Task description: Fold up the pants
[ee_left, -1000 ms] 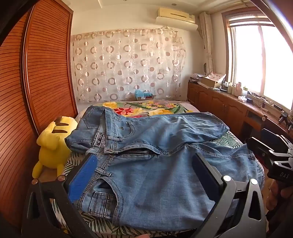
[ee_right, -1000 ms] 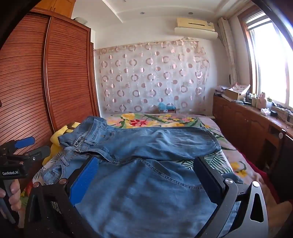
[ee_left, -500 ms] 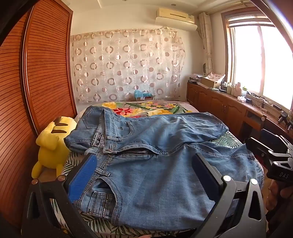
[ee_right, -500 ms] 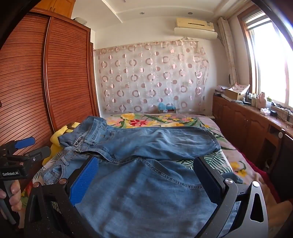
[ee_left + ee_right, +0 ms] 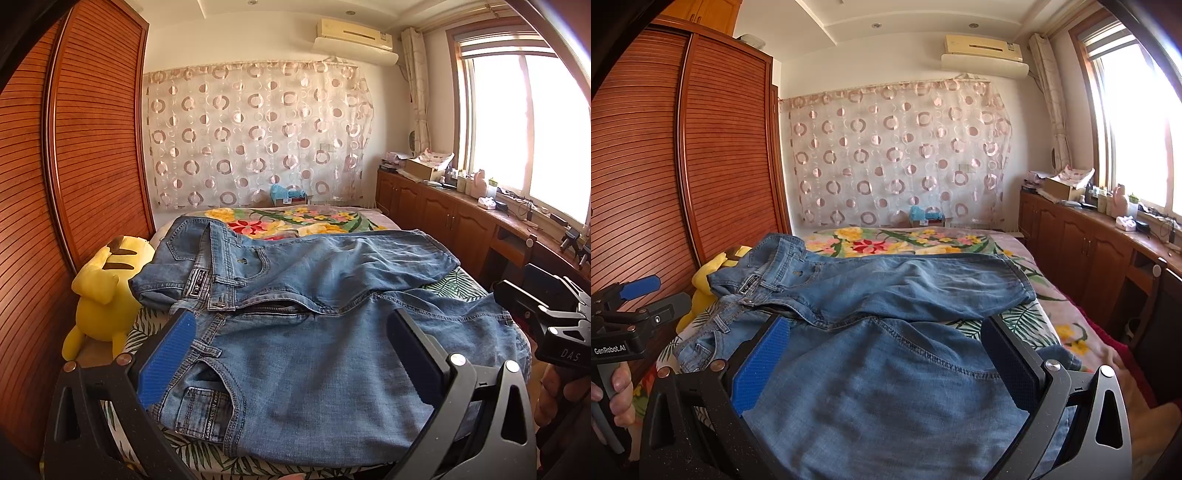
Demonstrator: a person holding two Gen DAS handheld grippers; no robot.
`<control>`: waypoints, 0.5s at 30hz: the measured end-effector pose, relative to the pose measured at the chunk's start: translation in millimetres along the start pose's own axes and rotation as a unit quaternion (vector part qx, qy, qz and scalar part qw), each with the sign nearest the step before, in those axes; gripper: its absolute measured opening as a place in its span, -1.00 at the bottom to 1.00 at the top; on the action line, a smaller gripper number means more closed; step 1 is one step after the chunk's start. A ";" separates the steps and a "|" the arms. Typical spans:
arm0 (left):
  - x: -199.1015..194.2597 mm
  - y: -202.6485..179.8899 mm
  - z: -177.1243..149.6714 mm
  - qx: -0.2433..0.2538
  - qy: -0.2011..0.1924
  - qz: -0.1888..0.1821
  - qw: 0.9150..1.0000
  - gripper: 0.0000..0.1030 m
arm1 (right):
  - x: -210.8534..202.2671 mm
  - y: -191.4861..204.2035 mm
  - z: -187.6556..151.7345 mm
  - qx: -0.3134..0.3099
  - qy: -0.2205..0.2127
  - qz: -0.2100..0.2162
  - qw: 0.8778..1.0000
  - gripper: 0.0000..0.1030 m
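1. The jeans (image 5: 314, 332) lie spread across the floral bed (image 5: 295, 221), waistband towards the yellow plush toy (image 5: 107, 284).
2. The left gripper (image 5: 291, 354) hovers spread wide above the denim.
3. The right gripper (image 5: 886, 358) is likewise spread, apparently not touching the cloth.

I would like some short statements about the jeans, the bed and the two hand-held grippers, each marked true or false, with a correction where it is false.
1. The jeans lie spread on the bed. True.
2. The left hand-held gripper is shut on the waistband. False: its fingers stand wide apart, and it holds nothing.
3. A yellow plush toy sits at the left side of the bed, by the wardrobe. True.
4. The jeans are already folded into a small stack. False: both legs lie open, side by side.
5. The right hand-held gripper is open over the denim. True.
6. The air conditioner stands on the floor. False: it is mounted high on the wall, above the curtain.
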State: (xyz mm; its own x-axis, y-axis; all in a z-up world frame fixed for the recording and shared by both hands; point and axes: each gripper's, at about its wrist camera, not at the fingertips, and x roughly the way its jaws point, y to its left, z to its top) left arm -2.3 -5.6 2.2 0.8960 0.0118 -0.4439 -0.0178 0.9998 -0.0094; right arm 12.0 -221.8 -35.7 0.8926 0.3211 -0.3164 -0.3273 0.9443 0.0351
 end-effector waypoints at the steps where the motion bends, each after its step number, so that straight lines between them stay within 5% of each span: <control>1: 0.0 1.2 -0.2 0.000 0.000 -0.001 1.000 1.00 | -0.6 0.0 -0.1 0.000 0.000 -0.001 1.000 1.00; 15: 0.3 0.6 1.3 0.000 -0.002 0.000 1.000 1.00 | 0.2 2.9 0.1 -0.002 -0.001 -0.002 1.000 1.00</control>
State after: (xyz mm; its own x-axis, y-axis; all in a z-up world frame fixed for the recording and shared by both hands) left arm -1.5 -5.0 3.2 0.8981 0.0120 -0.4397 -0.0180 0.9998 -0.0095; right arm 11.3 -219.0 -35.6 0.8945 0.3184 -0.3139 -0.3255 0.9450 0.0312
